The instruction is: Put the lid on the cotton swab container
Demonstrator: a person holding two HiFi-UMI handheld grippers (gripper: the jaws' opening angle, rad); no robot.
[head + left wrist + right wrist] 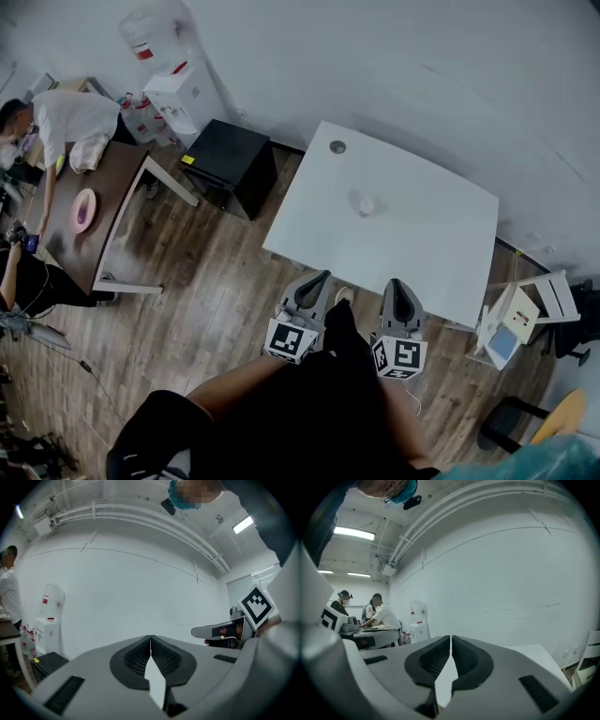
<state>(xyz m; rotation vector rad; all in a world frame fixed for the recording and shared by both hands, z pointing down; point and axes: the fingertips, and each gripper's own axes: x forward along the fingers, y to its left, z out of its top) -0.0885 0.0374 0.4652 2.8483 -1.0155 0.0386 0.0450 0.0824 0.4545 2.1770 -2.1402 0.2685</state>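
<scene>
Your left gripper (322, 277) and your right gripper (396, 283) sit side by side at the lower middle of the head view. Each has its marker cube toward you, and both point up the frame, with their tips at the near edge of the white table (431, 253).

In the left gripper view its two jaws are pressed together along a thin seam, with nothing between them. Beyond them there is only bare white wall, and your right gripper pokes in from the right edge of that frame. In the right gripper view that gripper's jaws are likewise pressed together and hold nothing, with a corner of the white table beyond them at the lower right.

The cotton swab container (367, 204) is a small pale round thing standing on the white table, a little above and right of the frame's centre in the head view. It is well apart from both grippers. It is too small there to tell whether a lid is on it, and I cannot pick out a separate lid.

A round cable hole (337, 147) marks the table top nearer its far corner. To the left of the white table a black cabinet (230, 164) stands on the wooden floor, with a water dispenser (185, 96) against the wall above it in the frame. At the left edge a person (61, 117) in a white shirt leans over a brown table (117, 183) that carries a pink plate (83, 210). A white chair (539, 305) stands at the right edge.
</scene>
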